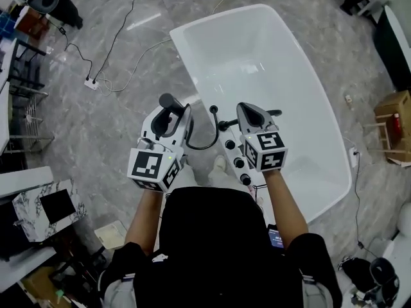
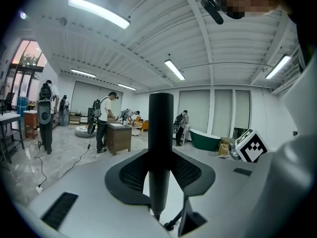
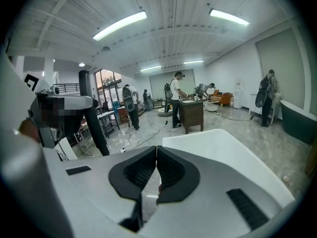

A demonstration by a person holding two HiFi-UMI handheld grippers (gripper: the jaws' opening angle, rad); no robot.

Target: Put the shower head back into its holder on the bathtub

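Your left claw has its jaws set wide and clamped on the shower head. The left gripper view shows the black ribbed pads pressing on either side of it. The shower head is a plain black round stick, and it stands upright through the jaws with its blunt top well above them. A thin black hose leaves from under that claw. It sags in a loop and climbs again towards the near end of the bathtub.

Your right claw is closed tight, pad against pad. The right gripper view shows nothing between the pads.

In the head view, the shower head sits just outside the bathtub's left rim, close to the near left corner, over the grey marble floor and not over the basin. Your right claw hangs over the near end rim, just past a row of black knobs set along that rim. The two claws are side by side, near each other but apart, and the hose loop lies between them. The bathtub is white and glossy, and its far end is rounded.
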